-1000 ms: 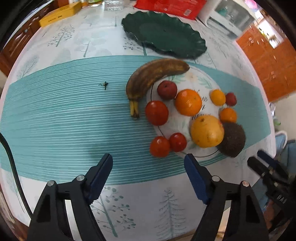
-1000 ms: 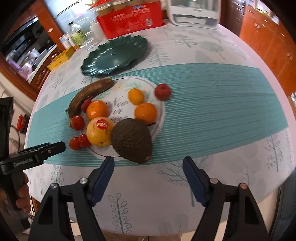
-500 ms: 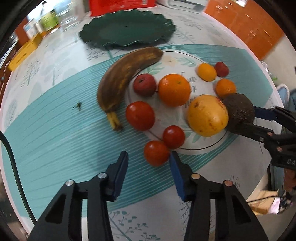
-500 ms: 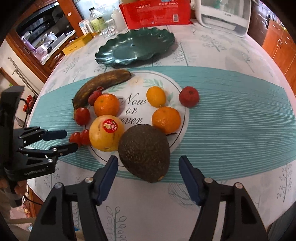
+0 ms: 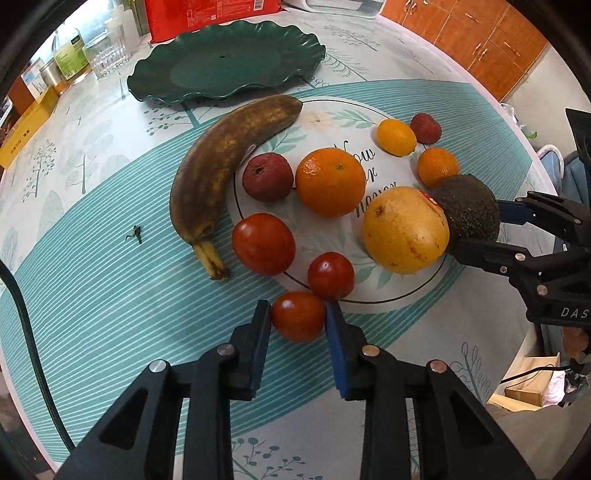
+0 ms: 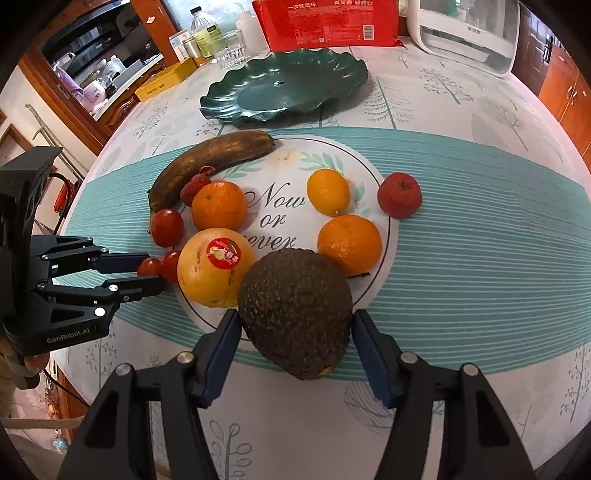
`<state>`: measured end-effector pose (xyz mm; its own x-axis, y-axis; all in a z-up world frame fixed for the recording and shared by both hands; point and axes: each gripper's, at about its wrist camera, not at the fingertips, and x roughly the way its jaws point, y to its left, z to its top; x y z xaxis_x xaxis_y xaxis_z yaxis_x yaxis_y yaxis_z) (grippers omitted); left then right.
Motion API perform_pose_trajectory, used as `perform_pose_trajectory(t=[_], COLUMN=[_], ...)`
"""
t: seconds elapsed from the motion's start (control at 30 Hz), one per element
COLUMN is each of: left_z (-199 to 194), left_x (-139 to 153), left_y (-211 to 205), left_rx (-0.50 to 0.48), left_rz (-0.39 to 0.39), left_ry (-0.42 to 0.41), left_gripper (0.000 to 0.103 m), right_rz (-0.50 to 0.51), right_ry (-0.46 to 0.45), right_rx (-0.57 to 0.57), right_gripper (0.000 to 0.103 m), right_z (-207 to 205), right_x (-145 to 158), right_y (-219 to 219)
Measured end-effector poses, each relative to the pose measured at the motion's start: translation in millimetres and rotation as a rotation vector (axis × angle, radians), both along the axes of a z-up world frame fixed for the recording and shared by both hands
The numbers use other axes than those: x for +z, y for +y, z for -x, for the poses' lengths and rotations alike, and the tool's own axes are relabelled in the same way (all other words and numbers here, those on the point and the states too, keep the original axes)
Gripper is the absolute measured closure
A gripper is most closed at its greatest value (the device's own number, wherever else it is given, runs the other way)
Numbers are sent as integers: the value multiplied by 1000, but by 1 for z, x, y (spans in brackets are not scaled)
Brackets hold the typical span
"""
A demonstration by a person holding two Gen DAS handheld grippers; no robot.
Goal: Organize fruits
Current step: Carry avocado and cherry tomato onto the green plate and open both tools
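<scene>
Fruit lies on the tablecloth's printed white circle [image 6: 280,162]: a brown banana [image 5: 221,158], an orange [image 5: 330,181], a yellow grapefruit [image 5: 404,229], tomatoes and small citrus. My left gripper [image 5: 297,314] points steeply down and is shut on a small red tomato [image 5: 297,315] at the circle's near edge, with a blue pad against each side. In the right wrist view that left gripper [image 6: 151,271] holds the same tomato [image 6: 149,266]. My right gripper [image 6: 295,317] is closing on the dark avocado [image 6: 295,314], its pads touching both flanks. The green scalloped plate [image 5: 225,62] stands bare behind.
At the table's far end stand a red package [image 6: 325,22], drinking glasses [image 6: 229,48], a bottle [image 6: 201,29], a yellow box [image 6: 166,79] and a white appliance [image 6: 465,33]. A second small tomato [image 5: 330,275] touches the held one. The table's near edge runs just below both grippers.
Both grippers dropped closer to the fruit. The left jaws went from wide apart to shut on the small tomato. The right jaws narrowed around the avocado.
</scene>
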<state>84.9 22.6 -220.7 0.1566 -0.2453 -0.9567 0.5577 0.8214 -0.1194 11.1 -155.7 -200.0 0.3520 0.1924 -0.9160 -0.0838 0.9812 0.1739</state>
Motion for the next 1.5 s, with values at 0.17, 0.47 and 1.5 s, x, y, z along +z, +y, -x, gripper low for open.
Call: perform_pose_trajectory(t=[0.17,0.47,1.5], left_z=[4,11,-135], left_x=[6,53,289], left_y=[6,23,-2], left_rx=[43,125,256], left_rz=[-1,37,81], left_ry=[-21,-57,-521], left_gripper=[77,77,77], right_rz=[0,-23,139], right_ry=[3,17,-410], right_rx=[-8,-40,-94], right_gripper=[43,43,43], right_z=[3,17,-153], right_x=[0,17,279], right_y=[0,-2,8])
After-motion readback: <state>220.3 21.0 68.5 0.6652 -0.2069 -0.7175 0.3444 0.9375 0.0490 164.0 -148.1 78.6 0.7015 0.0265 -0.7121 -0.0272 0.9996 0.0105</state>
